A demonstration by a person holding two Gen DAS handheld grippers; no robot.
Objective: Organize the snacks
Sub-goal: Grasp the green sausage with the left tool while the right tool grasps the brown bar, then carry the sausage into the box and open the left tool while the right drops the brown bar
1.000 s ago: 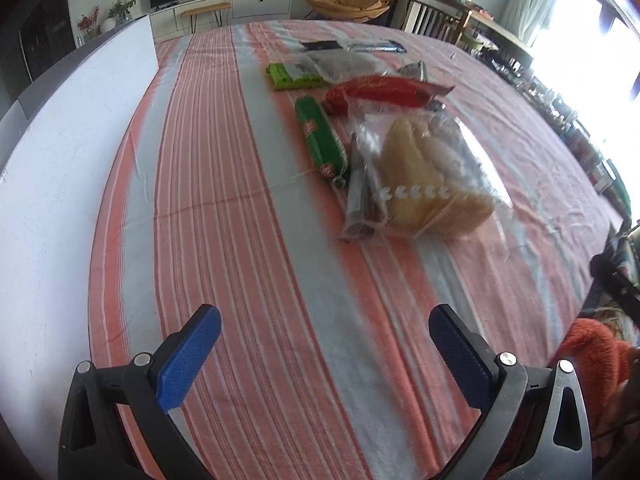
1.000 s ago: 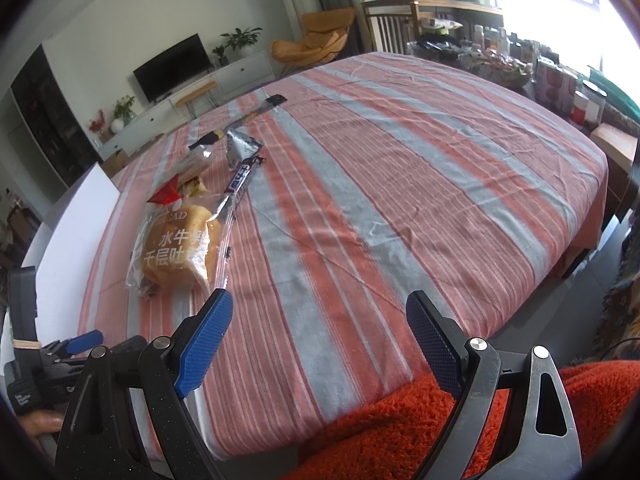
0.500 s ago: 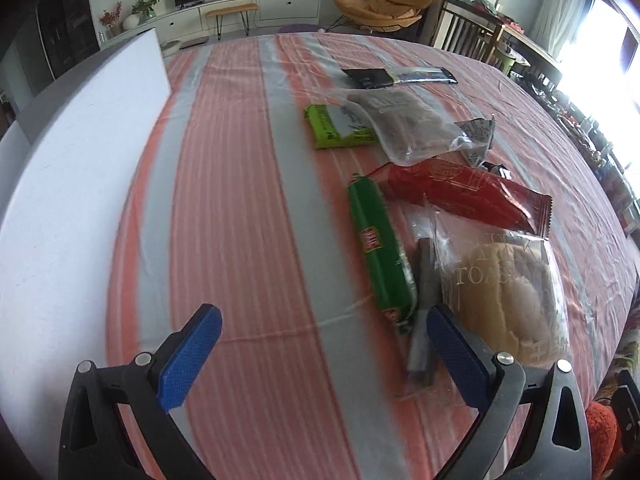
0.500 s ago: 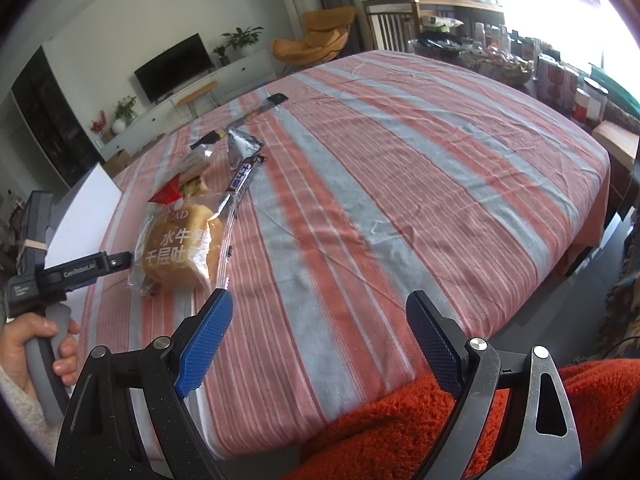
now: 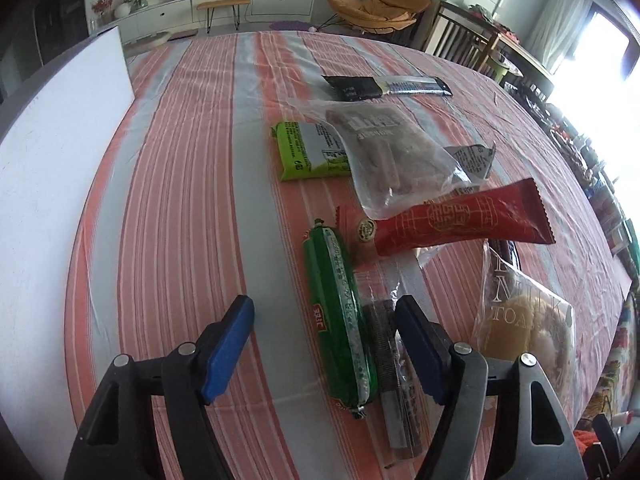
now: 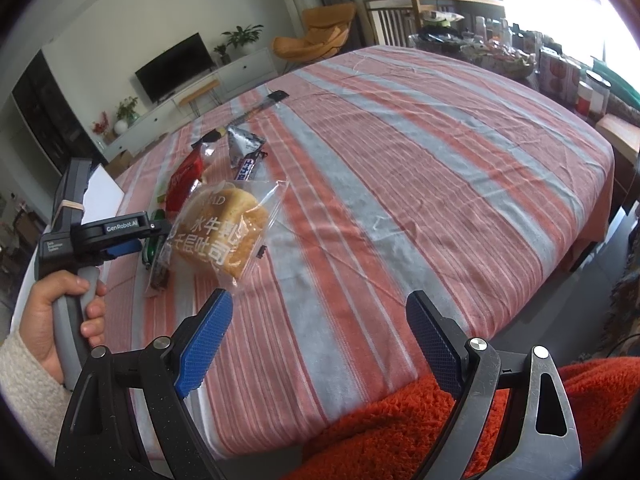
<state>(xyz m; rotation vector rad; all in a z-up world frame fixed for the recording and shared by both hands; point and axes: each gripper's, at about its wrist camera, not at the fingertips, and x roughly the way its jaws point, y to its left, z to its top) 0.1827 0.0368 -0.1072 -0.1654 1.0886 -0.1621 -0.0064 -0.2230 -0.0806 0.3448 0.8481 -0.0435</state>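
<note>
Left claw [image 5: 325,344] we find with its blue-padded jaws closing, apart still, set over the near end of a green sausage-shaped snack tube [image 5: 340,320] and a slim dark snack stick in clear wrap [image 5: 386,356]; both lie between the pads, neither yet pressed. Right claw [image 6: 318,344] we record as standing wide apart with nothing between its pads, hanging over the near edge of the tabletop [image 6: 420,184], which is covered in an orange, grey and white striped cloth. A hand [image 6: 52,320] with a cream sleeve grips the left tool's handle.

Just right of the dark stick lies a clear bag of sliced toast bread [image 5: 528,320]. Beyond the green tube we note a red foil snack packet [image 5: 460,220], angled across the cloth. Further on, a clear plastic bag of brown biscuits [image 5: 392,152] overlaps a lime-green flat packet [image 5: 300,152]. A small silver triangular sachet [image 5: 474,160] lies against the clear bag's right side. Farthest lies a long black bar wrapper [image 5: 384,86]. A white upright board [image 5: 60,152] lines the tabletop's left edge.
</note>
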